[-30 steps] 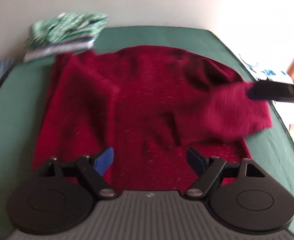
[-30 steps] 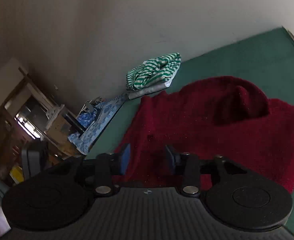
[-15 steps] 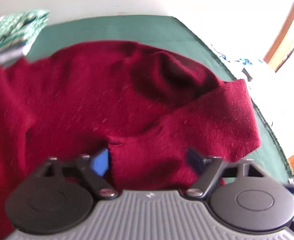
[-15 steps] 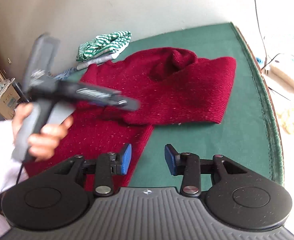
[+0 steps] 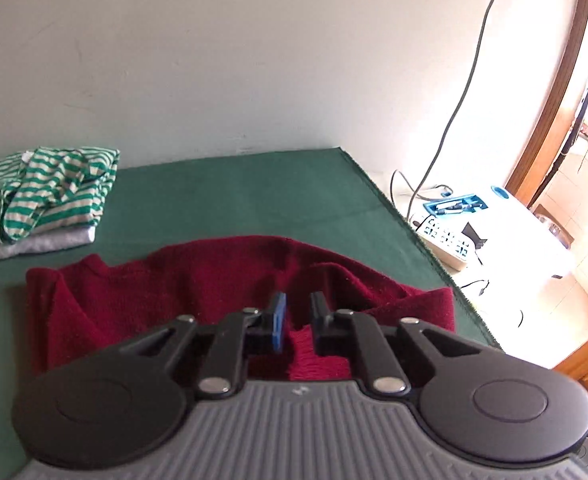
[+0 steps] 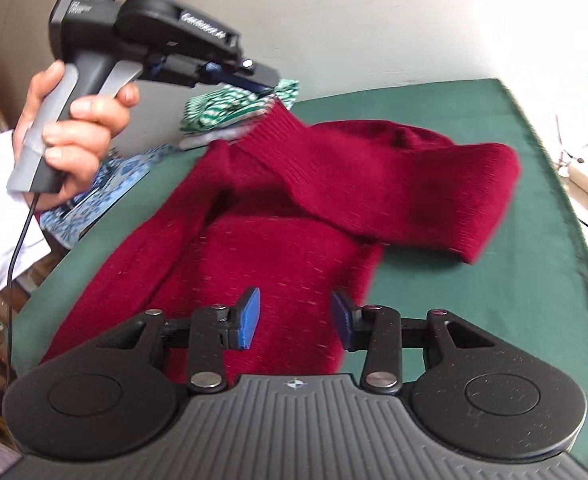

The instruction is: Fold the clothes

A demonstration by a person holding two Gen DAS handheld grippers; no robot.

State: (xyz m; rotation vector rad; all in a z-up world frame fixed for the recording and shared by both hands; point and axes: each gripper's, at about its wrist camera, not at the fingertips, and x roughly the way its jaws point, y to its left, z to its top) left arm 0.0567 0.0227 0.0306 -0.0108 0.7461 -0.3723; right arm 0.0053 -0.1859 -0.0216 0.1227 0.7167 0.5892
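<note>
A dark red knitted sweater (image 6: 286, 248) lies on the green table cover (image 6: 445, 120). One sleeve (image 6: 393, 184) is folded across the body. My left gripper (image 6: 268, 89), held by a hand (image 6: 74, 136), is shut on that sleeve's ribbed cuff (image 6: 282, 128) and holds it up above the sweater. In the left wrist view, red fabric (image 5: 305, 346) sits pinched between the nearly closed fingers of the left gripper (image 5: 297, 318). My right gripper (image 6: 295, 316) hovers open over the lower body of the sweater, with nothing between its fingers.
A folded pile with a green-and-white striped garment (image 5: 46, 196) on top sits at the table's far left corner. A blue patterned cloth (image 6: 106, 192) lies at the left edge. Off the table's right edge (image 5: 413, 232) lie a power strip (image 5: 449, 242), cables and a blue case (image 5: 453, 205).
The left gripper closed on the sleeve cuff and raised it off the sweater. The right gripper stays open and now sits over the sweater's lower body instead of the bare cover.
</note>
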